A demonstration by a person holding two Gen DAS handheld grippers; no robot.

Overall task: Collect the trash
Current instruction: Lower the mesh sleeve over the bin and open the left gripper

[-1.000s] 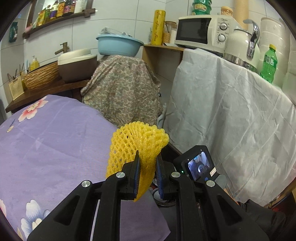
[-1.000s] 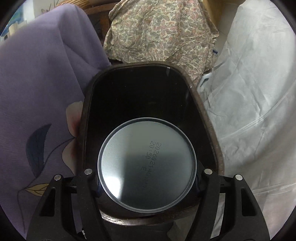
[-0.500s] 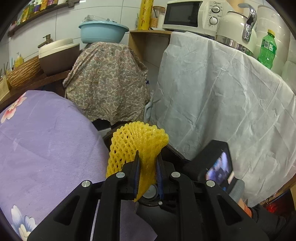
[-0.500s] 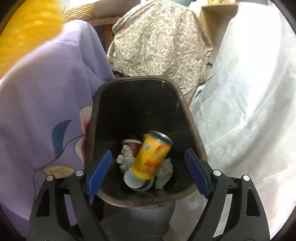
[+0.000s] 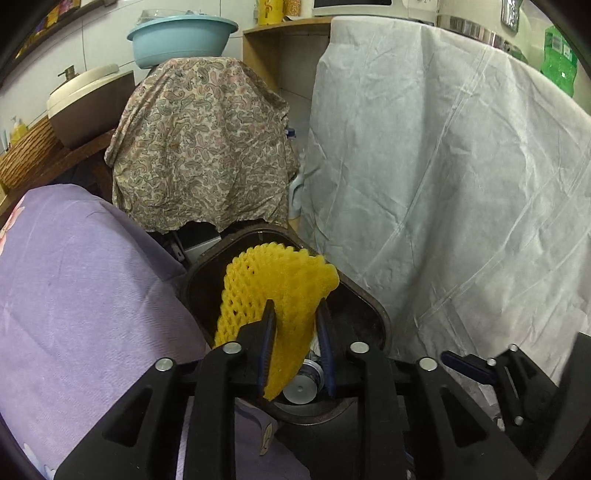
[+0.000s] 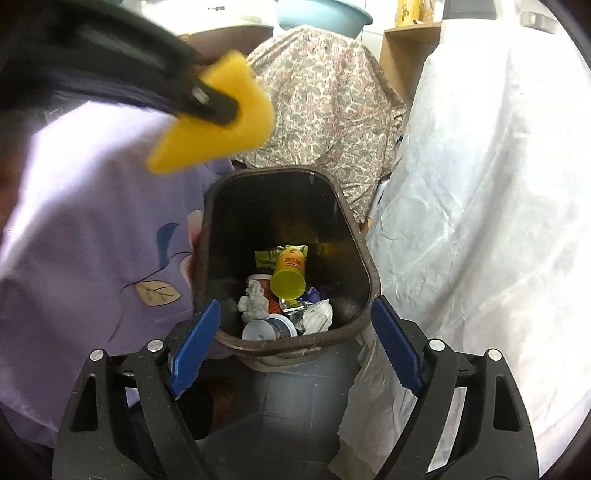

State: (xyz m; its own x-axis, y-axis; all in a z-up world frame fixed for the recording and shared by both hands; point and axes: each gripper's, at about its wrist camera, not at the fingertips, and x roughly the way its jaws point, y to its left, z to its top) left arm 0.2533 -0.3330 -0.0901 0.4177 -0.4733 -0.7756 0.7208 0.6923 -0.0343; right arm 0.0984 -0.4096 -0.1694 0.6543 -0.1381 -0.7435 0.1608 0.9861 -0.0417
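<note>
A yellow foam net [image 5: 277,280] sits between the pads of my left gripper [image 5: 295,310], whose jaws are opening while the net still hangs there. It hovers over the mouth of the dark brown trash bin [image 5: 369,301]. From the right wrist view, the net [image 6: 221,125] is up at the top left, above the bin [image 6: 273,171]. My right gripper [image 6: 295,314] stands wide open and empty over the bin's near rim. Inside lie a yellow can [image 6: 290,275], crumpled paper, cups and wrappers.
A purple flowered cloth [image 5: 74,295] covers the surface left of the bin. Behind it hangs a paisley cloth [image 5: 199,147] with a blue basin [image 5: 181,33] on top. A white sheet [image 5: 443,184] drapes the furniture on the right, close to the bin.
The can left my right gripper and dropped into the bin; that gripper opened wide and rose. My left gripper carried the net down over the bin, and its jaws have parted slightly.
</note>
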